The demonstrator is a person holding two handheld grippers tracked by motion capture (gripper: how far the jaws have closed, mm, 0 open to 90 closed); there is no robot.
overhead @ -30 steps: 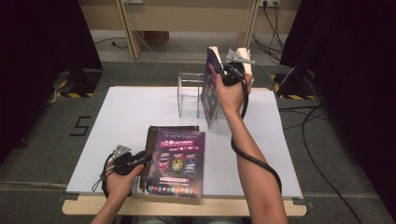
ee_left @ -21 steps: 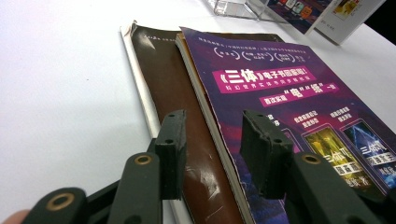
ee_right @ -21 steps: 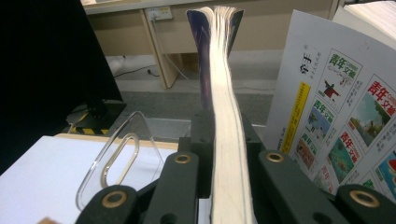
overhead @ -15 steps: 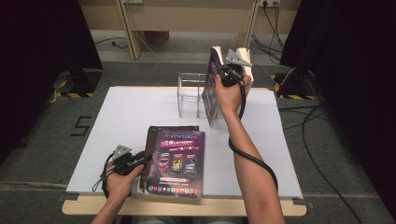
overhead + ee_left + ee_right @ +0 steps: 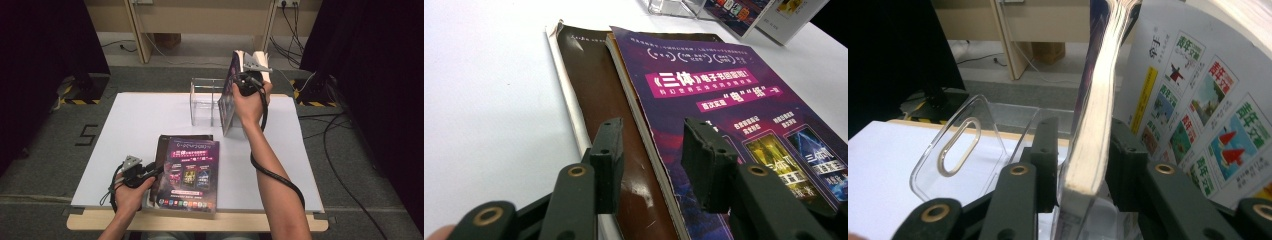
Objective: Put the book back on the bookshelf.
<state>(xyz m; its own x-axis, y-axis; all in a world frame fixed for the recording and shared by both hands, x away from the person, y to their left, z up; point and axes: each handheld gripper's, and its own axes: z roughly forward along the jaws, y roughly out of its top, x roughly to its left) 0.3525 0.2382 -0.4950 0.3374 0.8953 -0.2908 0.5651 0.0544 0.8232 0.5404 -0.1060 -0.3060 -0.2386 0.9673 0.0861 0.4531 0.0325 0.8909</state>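
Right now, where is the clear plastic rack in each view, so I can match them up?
High view: the clear plastic rack stands at the table's far edge, near the middle.
Left gripper view: its base sits at the top edge, right of centre.
Right gripper view: its slotted side panel is left of centre.
Shared landmark: the upright magazine, just right of the rack.

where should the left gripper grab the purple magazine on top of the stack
Grip the purple magazine by its spine edge, coming in low from the person's side. It lies flat on a brown book, and that edge stands proud above the brown cover, between the open jaws of the left gripper, so one jaw could probably slide under while the other presses on top.
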